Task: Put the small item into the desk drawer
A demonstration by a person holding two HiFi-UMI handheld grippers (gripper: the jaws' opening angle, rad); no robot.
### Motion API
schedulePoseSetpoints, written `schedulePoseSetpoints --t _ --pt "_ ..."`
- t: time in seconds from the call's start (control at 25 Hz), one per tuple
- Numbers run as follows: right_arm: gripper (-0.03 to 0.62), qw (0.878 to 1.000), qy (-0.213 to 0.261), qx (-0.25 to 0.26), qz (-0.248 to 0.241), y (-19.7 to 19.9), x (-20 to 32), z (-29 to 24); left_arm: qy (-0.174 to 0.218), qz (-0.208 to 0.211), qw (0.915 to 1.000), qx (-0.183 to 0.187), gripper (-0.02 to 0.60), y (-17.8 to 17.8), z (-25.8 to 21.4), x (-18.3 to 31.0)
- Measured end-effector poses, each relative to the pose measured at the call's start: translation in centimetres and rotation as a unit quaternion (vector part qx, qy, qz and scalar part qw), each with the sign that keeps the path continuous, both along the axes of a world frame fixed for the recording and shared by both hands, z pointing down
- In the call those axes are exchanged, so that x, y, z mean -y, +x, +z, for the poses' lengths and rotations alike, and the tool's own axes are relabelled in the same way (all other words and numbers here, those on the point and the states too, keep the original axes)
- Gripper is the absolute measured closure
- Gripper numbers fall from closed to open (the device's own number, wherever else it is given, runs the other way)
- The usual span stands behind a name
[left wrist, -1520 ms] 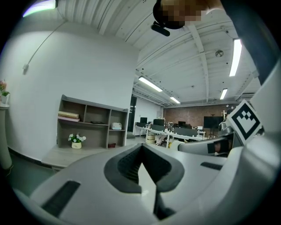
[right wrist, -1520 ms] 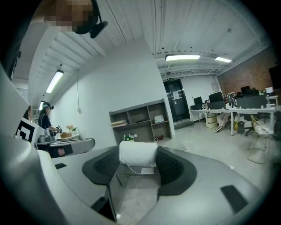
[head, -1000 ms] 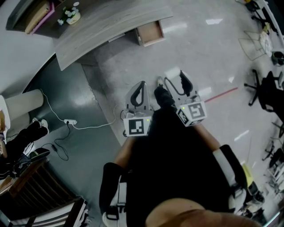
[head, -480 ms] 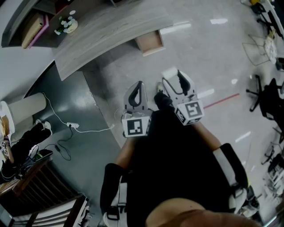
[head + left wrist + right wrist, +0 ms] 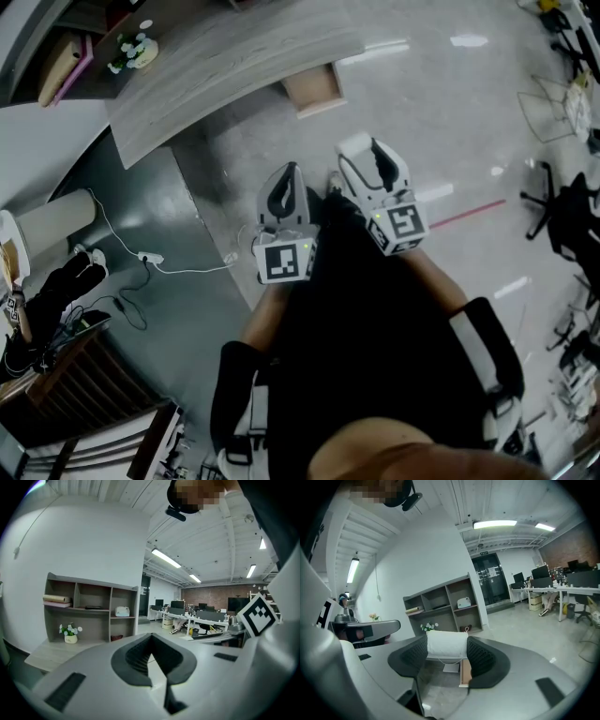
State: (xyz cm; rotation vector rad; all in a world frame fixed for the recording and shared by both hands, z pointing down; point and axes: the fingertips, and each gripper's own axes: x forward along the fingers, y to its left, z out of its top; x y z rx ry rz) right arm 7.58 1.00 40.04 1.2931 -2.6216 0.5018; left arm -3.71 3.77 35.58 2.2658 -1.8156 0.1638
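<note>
My right gripper [image 5: 367, 157] is shut on a small white soft item [image 5: 356, 150], held in the air above the floor in front of the person. In the right gripper view the white item [image 5: 447, 645] sits squeezed between the two dark pads. Beyond it lies the open wooden desk drawer [image 5: 464, 673], pulled out from the curved grey desk [image 5: 225, 66]; in the head view the drawer [image 5: 315, 88] stands at the desk's front edge. My left gripper [image 5: 287, 178] hangs beside the right one, jaws together and nothing in them [image 5: 153, 657].
A white cable and power strip [image 5: 145, 255] lie on the dark floor at left. A potted flower [image 5: 131, 52] stands on the desk by the shelf unit [image 5: 440, 603]. Office chairs [image 5: 572, 202] stand at right, and a red floor line [image 5: 469, 214] runs near the person's feet.
Both grippers have drifted slightly up the head view toward the desk, and the view has shifted a little. The right gripper keeps its hold on the white item.
</note>
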Motion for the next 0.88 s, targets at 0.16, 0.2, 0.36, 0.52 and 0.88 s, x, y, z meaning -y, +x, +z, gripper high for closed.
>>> schedulePoseSetpoints --t 0.16,0.2,0.36,0.52,0.88 --pt "0.332 1.000 -0.006 -0.001 0.001 -0.4 0.6 0.5 -0.003 -0.001 1.0000 -0.002 0.583 0.0 0.1 0.7" --pt "0.332 1.000 -0.006 -0.001 0.001 -0.4 0.9 0.6 -0.004 0.000 1.0000 -0.003 0.583 0.1 0.2 0.9" --pt "0.332 1.000 -0.012 -0.004 -0.002 -0.8 1.3 1.0 -0.010 0.009 0.9999 -0.001 0.583 0.5 0.7 1.6" --pt "0.332 1.000 -0.014 -0.009 0.007 -0.3 2.2 1.9 -0.010 0.017 0.9998 -0.001 0.583 1.1 0.9 2.6" --pt "0.332 0.999 -0.048 -0.014 0.014 -2.0 4.2 4.1 -0.015 0.022 0.9996 -0.005 0.583 -0.1 1.1 4.9"
